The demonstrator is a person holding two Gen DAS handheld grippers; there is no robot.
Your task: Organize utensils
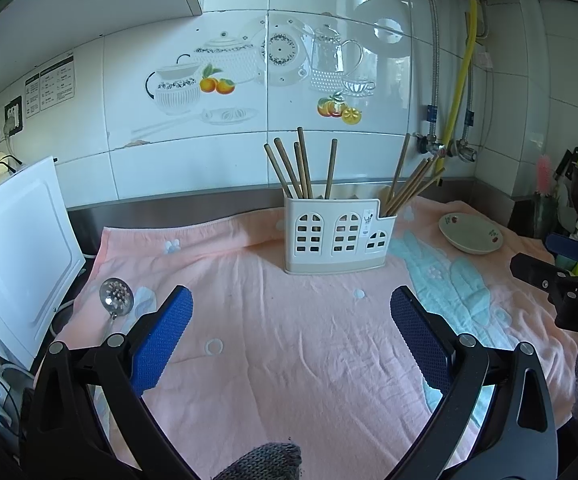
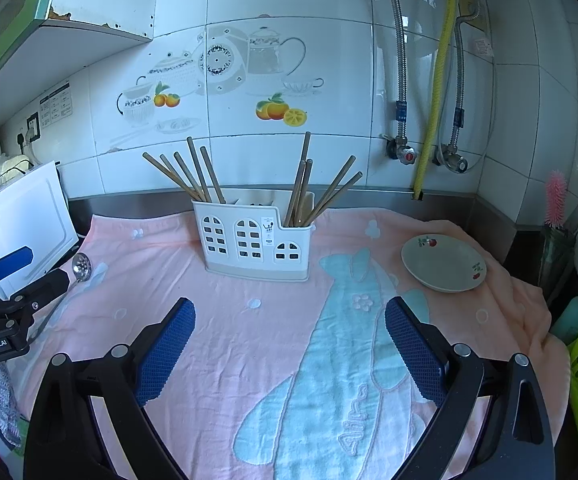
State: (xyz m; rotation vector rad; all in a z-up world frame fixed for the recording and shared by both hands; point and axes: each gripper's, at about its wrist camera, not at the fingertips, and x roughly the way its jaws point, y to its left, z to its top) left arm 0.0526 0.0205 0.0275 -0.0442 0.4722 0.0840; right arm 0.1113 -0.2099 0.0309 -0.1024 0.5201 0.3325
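Both grippers empty, jaws wide: left gripper (image 1: pixel 291 312) and right gripper (image 2: pixel 290 320) hover over the towel (image 2: pixel 249 360), in front of the holder (image 2: pixel 255 244). Holder upright on towel, chopsticks (image 2: pixel 193 176) standing in both ends. Strainer spoon (image 1: pixel 116 297) lies left of holder; dish (image 2: pixel 443 263) sits right of it.

I count one white utensil holder (image 2: pixel 255 240) with ten wooden chopsticks (image 2: pixel 193 176) standing in it: five in the left compartment, five in the right. One perforated metal spoon (image 1: pixel 116 298) and one shallow dish (image 2: pixel 443 263) lie on one pink towel (image 2: pixel 225 344). I see two grippers, left gripper (image 1: pixel 291 304) and right gripper (image 2: pixel 290 314).
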